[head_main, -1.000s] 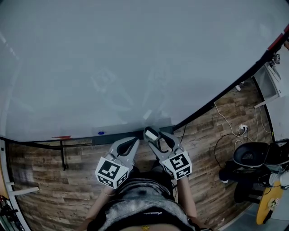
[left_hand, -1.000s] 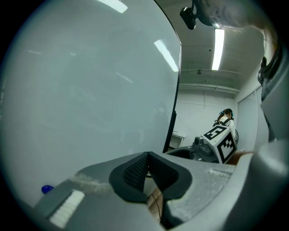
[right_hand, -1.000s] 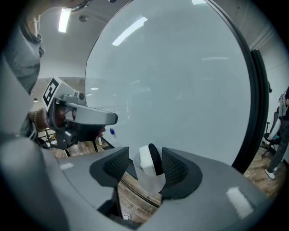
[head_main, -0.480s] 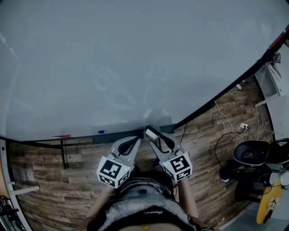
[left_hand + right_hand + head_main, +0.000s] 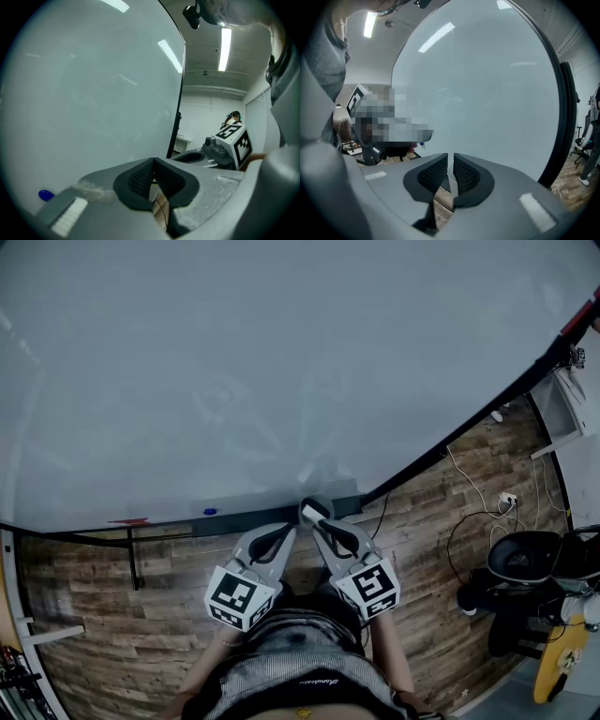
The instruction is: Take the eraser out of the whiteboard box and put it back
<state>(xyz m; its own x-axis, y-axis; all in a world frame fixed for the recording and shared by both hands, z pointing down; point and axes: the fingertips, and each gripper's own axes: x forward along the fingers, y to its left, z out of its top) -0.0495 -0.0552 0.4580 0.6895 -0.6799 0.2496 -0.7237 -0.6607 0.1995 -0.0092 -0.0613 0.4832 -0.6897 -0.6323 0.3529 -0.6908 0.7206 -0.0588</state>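
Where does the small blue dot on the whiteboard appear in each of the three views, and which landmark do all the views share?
Head view: the blue dot sits low on the whiteboard, left of centre.
Left gripper view: the blue dot is at the bottom left.
Right gripper view: it cannot be made out; a blurred patch covers part of the left side.
Shared landmark: the whiteboard's black edge.
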